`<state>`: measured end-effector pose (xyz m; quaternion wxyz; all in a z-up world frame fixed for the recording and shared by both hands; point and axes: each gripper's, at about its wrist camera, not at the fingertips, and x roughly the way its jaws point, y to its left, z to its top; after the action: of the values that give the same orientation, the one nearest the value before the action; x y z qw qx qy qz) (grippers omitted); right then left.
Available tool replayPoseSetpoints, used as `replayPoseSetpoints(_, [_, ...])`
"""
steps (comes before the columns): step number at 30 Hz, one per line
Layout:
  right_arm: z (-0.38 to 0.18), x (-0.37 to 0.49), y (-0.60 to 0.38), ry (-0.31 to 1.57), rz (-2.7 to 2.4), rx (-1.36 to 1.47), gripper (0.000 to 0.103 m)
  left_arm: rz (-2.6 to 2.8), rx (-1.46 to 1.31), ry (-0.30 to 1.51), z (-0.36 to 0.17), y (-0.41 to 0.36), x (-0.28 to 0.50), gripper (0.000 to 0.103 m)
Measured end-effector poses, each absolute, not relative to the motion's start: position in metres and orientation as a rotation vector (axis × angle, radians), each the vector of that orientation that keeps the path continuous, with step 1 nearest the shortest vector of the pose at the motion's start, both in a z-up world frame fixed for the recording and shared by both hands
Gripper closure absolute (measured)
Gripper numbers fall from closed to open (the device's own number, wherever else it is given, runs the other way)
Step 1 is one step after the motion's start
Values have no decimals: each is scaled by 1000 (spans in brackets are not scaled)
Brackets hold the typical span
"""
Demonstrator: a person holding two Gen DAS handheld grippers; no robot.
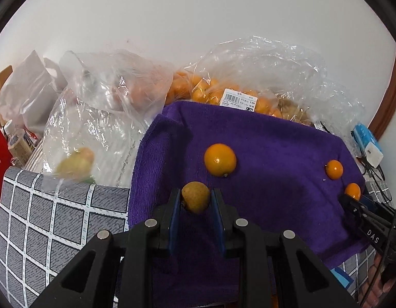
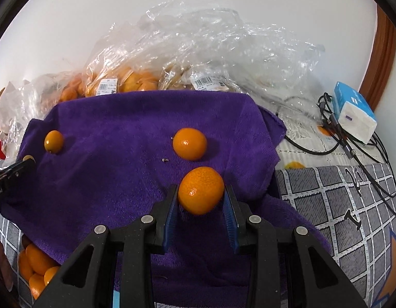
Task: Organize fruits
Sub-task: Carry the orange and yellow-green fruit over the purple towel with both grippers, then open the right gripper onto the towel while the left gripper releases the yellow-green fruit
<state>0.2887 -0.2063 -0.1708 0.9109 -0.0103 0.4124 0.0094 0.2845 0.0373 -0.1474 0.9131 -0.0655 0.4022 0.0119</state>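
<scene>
My left gripper (image 1: 196, 197) is shut on a small brownish-yellow fruit (image 1: 196, 197) above the purple towel (image 1: 275, 192). My right gripper (image 2: 201, 191) is shut on an orange kumquat (image 2: 201, 191) over the towel (image 2: 108, 166); it also shows at the right in the left wrist view (image 1: 352, 191). Two loose kumquats lie on the towel: one (image 1: 220, 159) ahead of my left gripper, one (image 1: 334, 169) near my right gripper. In the right wrist view these are at the left (image 2: 53, 141) and centre (image 2: 189, 143).
Clear plastic bags of oranges (image 1: 223, 89) and other fruit (image 1: 77, 164) pile up behind the towel against the white wall. A tissue box (image 2: 356, 118) and black cables (image 2: 352, 148) lie at the right. More kumquats (image 2: 36, 267) sit at the lower left. A grey checked cloth (image 1: 43, 225) covers the surface.
</scene>
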Motion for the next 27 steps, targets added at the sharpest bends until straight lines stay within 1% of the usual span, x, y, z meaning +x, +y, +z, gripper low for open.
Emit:
replayPoseSetpoints(20, [-176, 284, -200, 841, 14, -58, 68, 46, -82, 848, -152, 31, 290, 80])
replayPoseSetpoints(24, [-176, 282, -202, 840, 16, -41, 60, 35, -74, 856, -153, 30, 291, 80])
replayPoseSetpoints(25, [-175, 281, -202, 835, 16, -37, 57, 26, -84, 857, -152, 31, 290, 80])
replayPoseSetpoints(27, [-173, 279, -203, 826, 17, -27, 47, 21, -92, 858, -152, 31, 290, 80])
